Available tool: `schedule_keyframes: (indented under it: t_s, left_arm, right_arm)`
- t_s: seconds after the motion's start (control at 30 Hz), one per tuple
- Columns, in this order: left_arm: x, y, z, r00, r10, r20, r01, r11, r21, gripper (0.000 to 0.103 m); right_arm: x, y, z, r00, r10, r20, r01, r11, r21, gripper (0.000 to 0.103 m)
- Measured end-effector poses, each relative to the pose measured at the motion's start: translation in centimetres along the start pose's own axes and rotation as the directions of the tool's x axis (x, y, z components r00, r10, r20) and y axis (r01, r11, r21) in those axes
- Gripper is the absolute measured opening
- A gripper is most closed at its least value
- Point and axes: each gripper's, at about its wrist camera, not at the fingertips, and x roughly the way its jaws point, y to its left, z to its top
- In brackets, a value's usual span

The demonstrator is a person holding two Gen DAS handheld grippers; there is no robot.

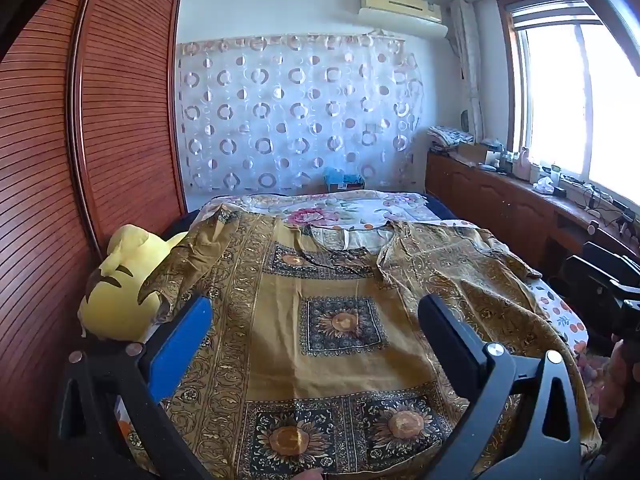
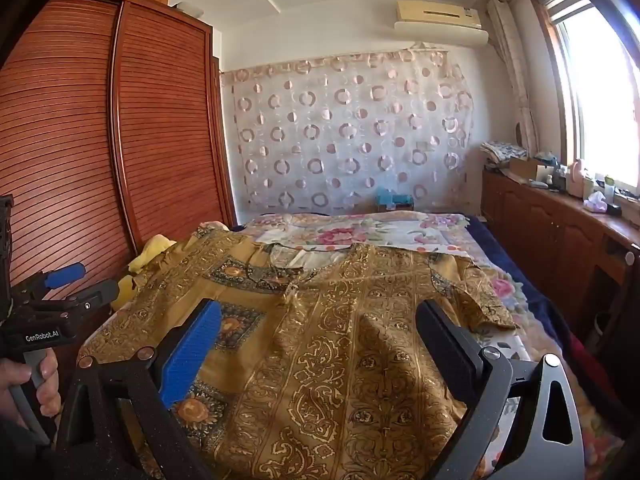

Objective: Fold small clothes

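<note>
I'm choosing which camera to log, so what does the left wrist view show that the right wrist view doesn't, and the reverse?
Only the left wrist view shows the yellow plush toy's whole face and the shirt's central sunflower square. Only the right wrist view shows the left gripper from the side, the hand holding it, and the shirt's right sleeve fully spread. Both show the gold patterned shirt flat on the floral bedspread, the louvered wardrobe, and open jaws holding nothing.

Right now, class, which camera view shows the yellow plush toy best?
The left wrist view: the yellow plush toy shows nearly whole beside the patterned shirt. The right wrist view shows only yellow scraps behind the shirt.
</note>
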Motion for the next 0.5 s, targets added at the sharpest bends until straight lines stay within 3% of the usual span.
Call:
schedule_keyframes:
  t_s: [0.5]
  left_arm:
    - [-0.38, 0.32, 0.41, 1.0, -0.009, 0.009, 0.009, 1.0, 0.005, 0.103]
  right_arm:
    - [-0.34, 0.02, 0.04, 1.0, 0.001, 0.014, -0.002, 1.0, 0.007, 0.098]
